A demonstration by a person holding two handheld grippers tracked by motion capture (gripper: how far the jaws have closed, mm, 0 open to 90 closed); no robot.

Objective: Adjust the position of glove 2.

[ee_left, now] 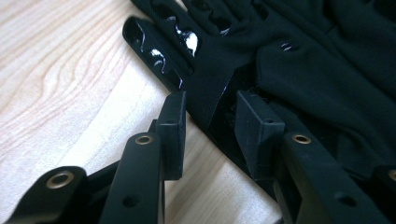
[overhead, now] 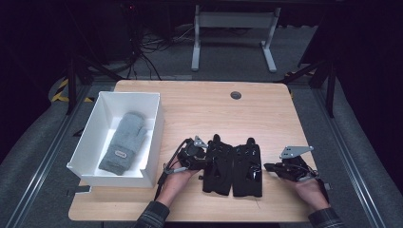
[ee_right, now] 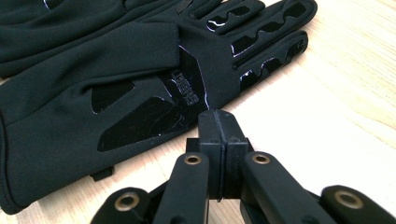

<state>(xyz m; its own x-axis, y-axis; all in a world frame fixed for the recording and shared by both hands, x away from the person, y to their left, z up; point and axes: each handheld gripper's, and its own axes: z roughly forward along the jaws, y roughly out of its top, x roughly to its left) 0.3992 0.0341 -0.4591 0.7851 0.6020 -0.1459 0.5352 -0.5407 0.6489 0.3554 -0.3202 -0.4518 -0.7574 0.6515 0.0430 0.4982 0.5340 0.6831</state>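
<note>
— What are those two dark things near the front edge of the tabletop (overhead: 266, 109)?

— A pair of black gloves, side by side and touching. The left glove (overhead: 217, 164) and the right glove (overhead: 247, 168) lie flat, fingers pointing toward the far edge, with glossy grip patches on palm and fingers.

— And the claws?

— The left gripper (ee_left: 210, 123) is at the left glove's outer edge; its jaws stand apart with the glove's edge between them, and I can't tell if the pads press it. The right gripper (ee_right: 218, 135) sits just beside the right glove, jaws pressed together on nothing.

— Anything hard to read?

— The lettering on the right glove's palm is too small. By the left edge, a white box (overhead: 90, 137) holds a grey mitten (overhead: 123, 140).
</note>
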